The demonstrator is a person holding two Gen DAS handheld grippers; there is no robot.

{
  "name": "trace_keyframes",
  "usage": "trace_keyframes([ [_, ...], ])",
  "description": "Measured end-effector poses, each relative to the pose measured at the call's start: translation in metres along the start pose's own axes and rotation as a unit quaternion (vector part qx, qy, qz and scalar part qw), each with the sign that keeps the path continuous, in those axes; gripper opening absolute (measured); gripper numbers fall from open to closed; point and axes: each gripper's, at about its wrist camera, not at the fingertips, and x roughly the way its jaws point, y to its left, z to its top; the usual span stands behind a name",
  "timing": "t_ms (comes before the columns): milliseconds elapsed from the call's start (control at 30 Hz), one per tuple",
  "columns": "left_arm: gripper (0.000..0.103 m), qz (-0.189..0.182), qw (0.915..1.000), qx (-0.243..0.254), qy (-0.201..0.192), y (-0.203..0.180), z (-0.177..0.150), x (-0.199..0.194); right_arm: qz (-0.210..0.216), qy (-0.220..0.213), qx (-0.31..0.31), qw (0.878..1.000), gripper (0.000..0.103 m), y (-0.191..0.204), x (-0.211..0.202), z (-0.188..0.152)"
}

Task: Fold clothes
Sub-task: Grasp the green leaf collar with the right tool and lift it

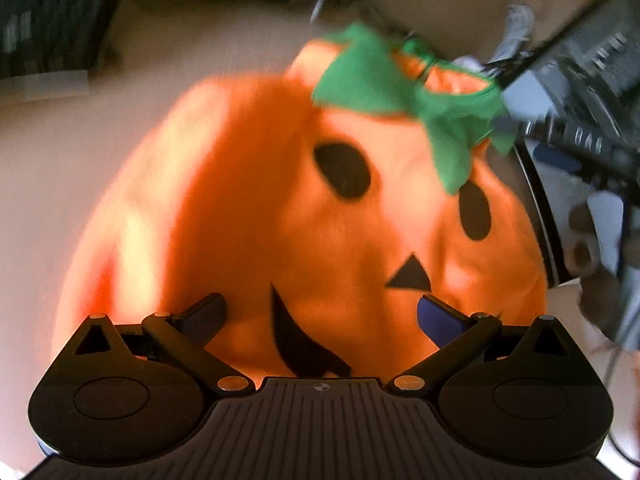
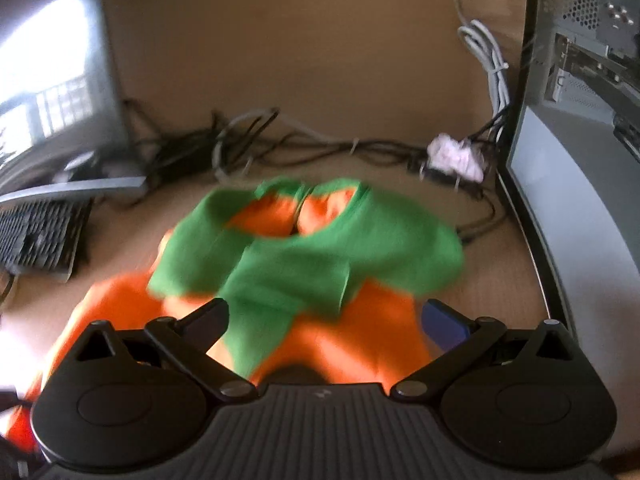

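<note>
Desk (image 2: 500,280) holds pumpkin costume (image 1: 280,208) face-up for folding; left gripper (image 1: 320,316), right gripper (image 2: 326,318) both spread, empty, above fabric

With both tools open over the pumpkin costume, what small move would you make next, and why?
Probably lower the right tool onto the green collar and close on it. The pumpkin costume lies spread face-up and unfolded on the desk, and the left tool is also open, holding nothing.

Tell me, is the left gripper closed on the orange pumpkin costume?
No. In the left wrist view the left gripper has its fingers spread wide apart, with the pumpkin costume lying between and beyond them, ungripped.
</note>
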Motion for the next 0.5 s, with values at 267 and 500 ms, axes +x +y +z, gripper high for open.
trace_keyframes([
  [267,0.103,-0.061,0.9978,-0.018,0.019,-0.033,-0.024,0.021,-0.022,-0.016,-0.095,0.995,0.061,0.008,0.044,0.061],
  [500,0.103,-0.083,0.9958,0.021,0.033,-0.053,-0.041,0.025,0.116,0.038,-0.005,0.993,0.058,0.008,0.087,0.077],
])
